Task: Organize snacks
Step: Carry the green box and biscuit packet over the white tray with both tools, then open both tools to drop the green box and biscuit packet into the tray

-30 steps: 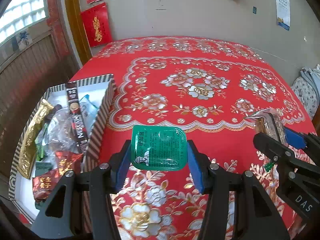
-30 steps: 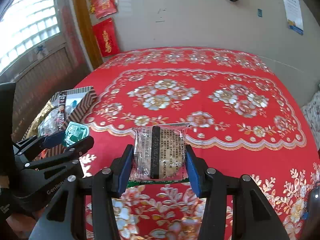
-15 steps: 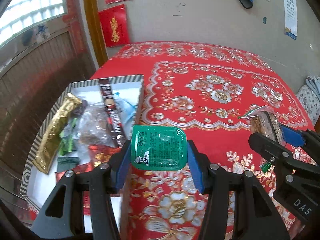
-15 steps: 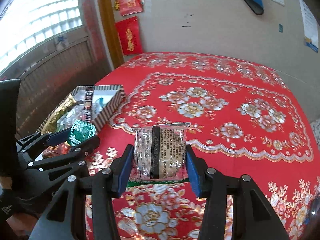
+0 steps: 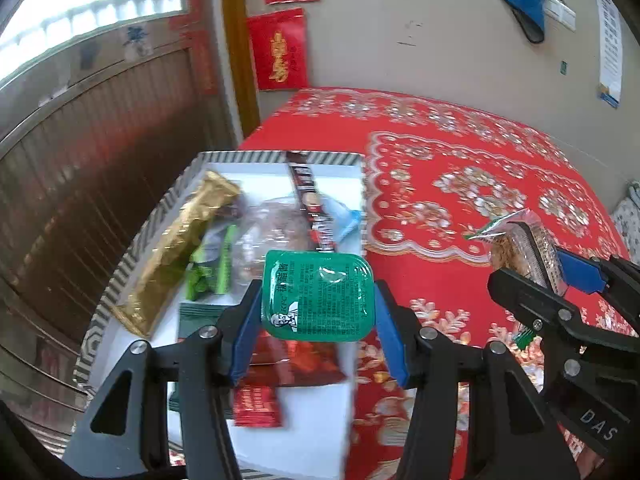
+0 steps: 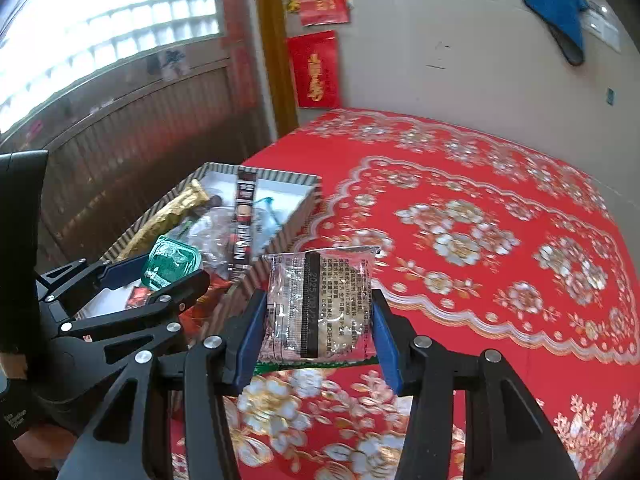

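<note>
My left gripper [image 5: 318,306] is shut on a green sauce tub [image 5: 318,296] and holds it above the striped snack box [image 5: 280,157], over the box's right half. The tub also shows in the right wrist view [image 6: 170,262]. My right gripper [image 6: 318,320] is shut on a clear-wrapped cracker packet [image 6: 320,304], held above the red tablecloth just right of the box [image 6: 280,178]. The packet also shows in the left wrist view [image 5: 520,248]. The box holds several snacks, among them a gold bar [image 5: 180,248] and a dark stick pack [image 5: 312,200].
The table has a red floral cloth [image 6: 480,240]. The box sits at its left edge, next to a wooden wall panel [image 5: 100,160]. A beige wall with red hangings [image 5: 278,50] stands behind the table. The left gripper's body [image 6: 100,320] is close beside my right gripper.
Both grippers have moved left with their loads. The green tub has gone from over the cloth to over the box. The cracker packet is now close to the box's right wall.
</note>
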A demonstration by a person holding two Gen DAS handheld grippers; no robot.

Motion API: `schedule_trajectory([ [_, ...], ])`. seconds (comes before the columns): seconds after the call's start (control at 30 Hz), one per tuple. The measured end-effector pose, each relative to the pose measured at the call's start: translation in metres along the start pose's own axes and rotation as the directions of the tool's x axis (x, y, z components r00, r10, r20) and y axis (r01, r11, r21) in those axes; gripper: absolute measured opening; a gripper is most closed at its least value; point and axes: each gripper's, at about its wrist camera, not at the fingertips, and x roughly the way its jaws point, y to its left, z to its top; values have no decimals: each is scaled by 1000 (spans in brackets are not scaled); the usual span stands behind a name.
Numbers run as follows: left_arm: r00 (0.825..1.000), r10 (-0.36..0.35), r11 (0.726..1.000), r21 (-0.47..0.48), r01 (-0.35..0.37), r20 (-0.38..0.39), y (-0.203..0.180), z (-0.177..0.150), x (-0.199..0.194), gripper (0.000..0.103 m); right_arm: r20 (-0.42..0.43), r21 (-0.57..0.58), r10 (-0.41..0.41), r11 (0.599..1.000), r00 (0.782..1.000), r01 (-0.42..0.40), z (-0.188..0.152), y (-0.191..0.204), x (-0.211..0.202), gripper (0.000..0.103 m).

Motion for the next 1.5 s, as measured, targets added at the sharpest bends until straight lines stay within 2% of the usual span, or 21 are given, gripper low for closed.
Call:
schedule_trajectory([
  [0.33, 998, 64, 995, -81, -63, 2, 54, -1, -3, 55, -24, -59, 73, 995, 997, -75, 19, 41, 23, 50],
  [0.7, 990, 135, 975, -171, -140, -44, 111, -16, 10, 55, -87, -129, 119, 983, 989, -130, 28, 84, 64, 50],
  [1.17, 984, 157, 971, -170, -169, -83, 118, -29, 28, 55, -146, -126, 125, 981, 981, -144, 21, 98, 97, 50],
  [1.5, 979, 179, 966, -170, -193, -96, 117, -33, 37, 55, -158, -113, 161, 977, 974, -180, 18, 101, 101, 54],
])
